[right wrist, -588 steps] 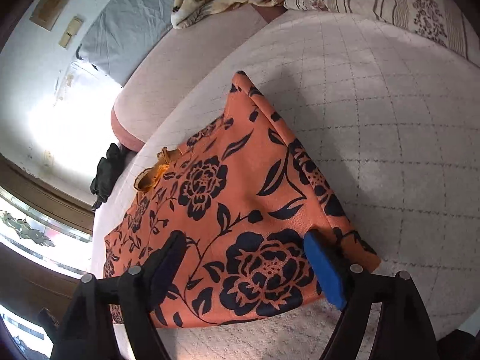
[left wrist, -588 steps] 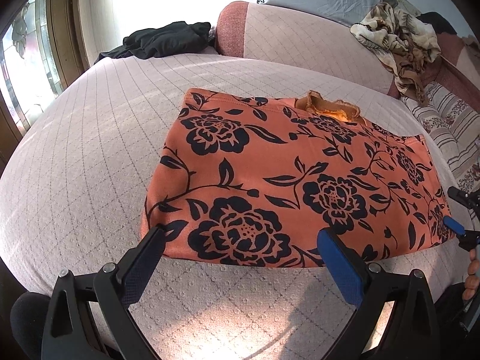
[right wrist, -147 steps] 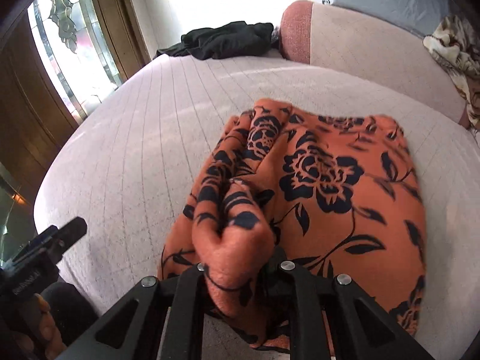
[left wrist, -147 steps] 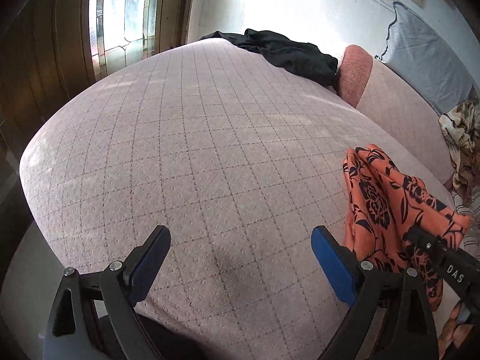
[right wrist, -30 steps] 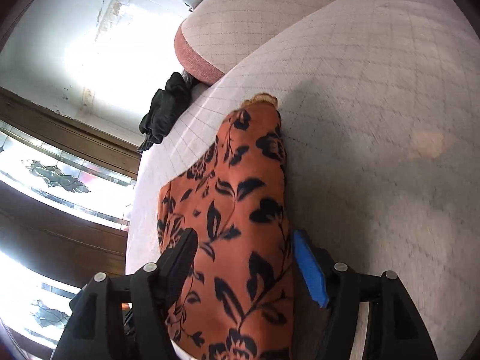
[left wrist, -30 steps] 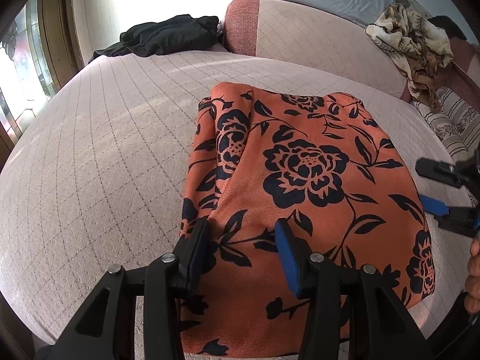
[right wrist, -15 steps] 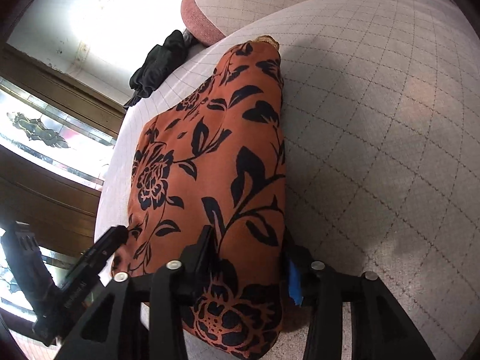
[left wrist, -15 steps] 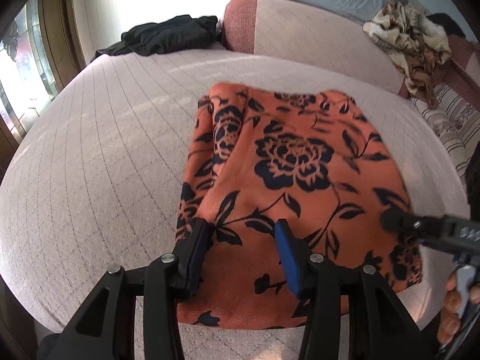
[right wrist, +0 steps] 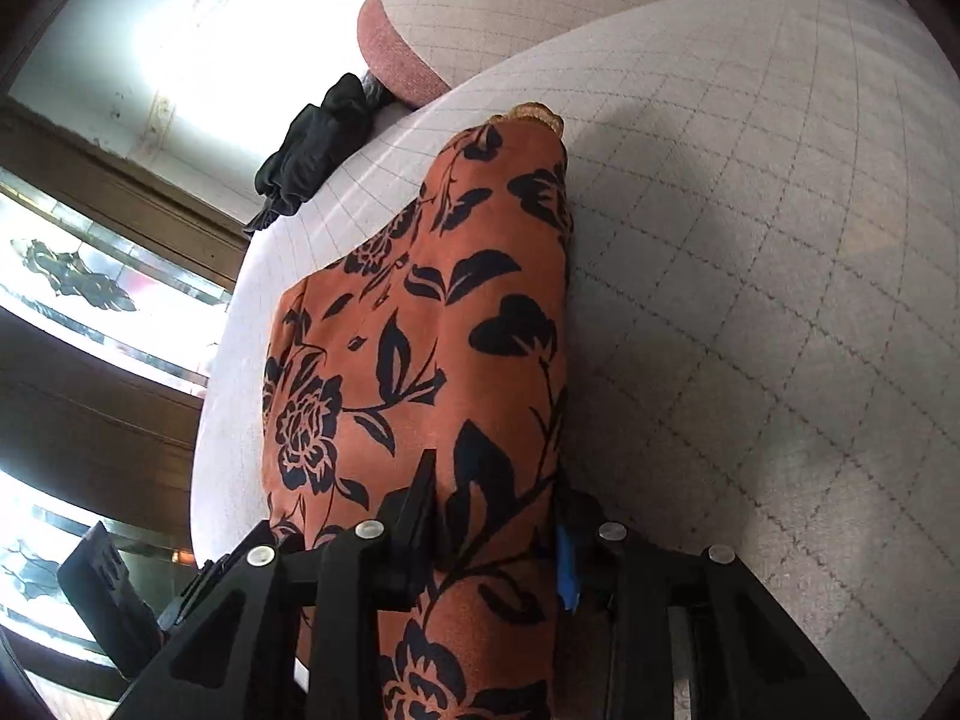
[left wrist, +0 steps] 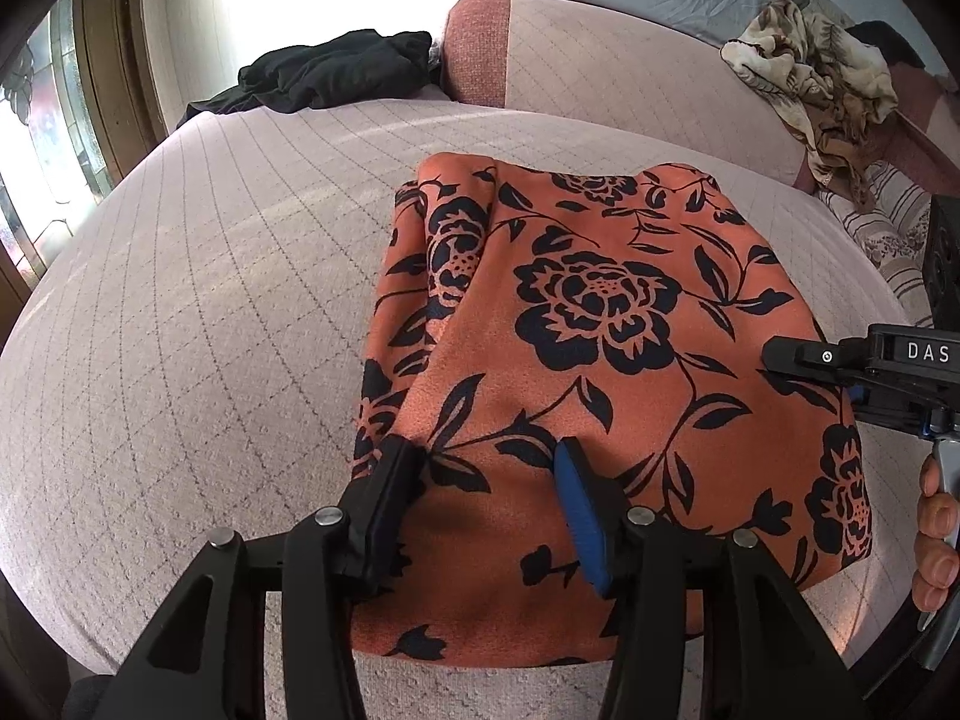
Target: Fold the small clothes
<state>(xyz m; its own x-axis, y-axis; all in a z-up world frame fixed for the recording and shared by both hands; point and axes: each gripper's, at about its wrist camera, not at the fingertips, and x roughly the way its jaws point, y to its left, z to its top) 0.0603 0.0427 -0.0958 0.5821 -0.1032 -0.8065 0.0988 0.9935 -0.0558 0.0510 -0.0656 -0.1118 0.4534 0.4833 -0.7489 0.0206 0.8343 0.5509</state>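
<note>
An orange garment with black flowers (left wrist: 600,312) lies folded on the pink quilted bed (left wrist: 210,330). My left gripper (left wrist: 489,474) is at the garment's near left corner. Its black and blue pads press on a hump of cloth between them. My right gripper (right wrist: 492,510) is at the garment's near right edge (right wrist: 480,396). Its jaws are closing, and the thick folded edge fills the gap and touches both pads. The left wrist view shows the right gripper (left wrist: 810,378) reaching in from the right, with a hand (left wrist: 936,516) on its handle.
A black garment (left wrist: 336,72) lies at the far left of the bed beside a pink bolster (left wrist: 480,60). A tan patterned cloth (left wrist: 816,60) and a striped pillow (left wrist: 888,228) sit far right. A wood-framed stained-glass window (left wrist: 36,138) runs along the left.
My right gripper has closed in from wide apart onto the garment's right edge and rolled a little. In the left wrist view it has moved inward over the cloth. The left gripper kept still.
</note>
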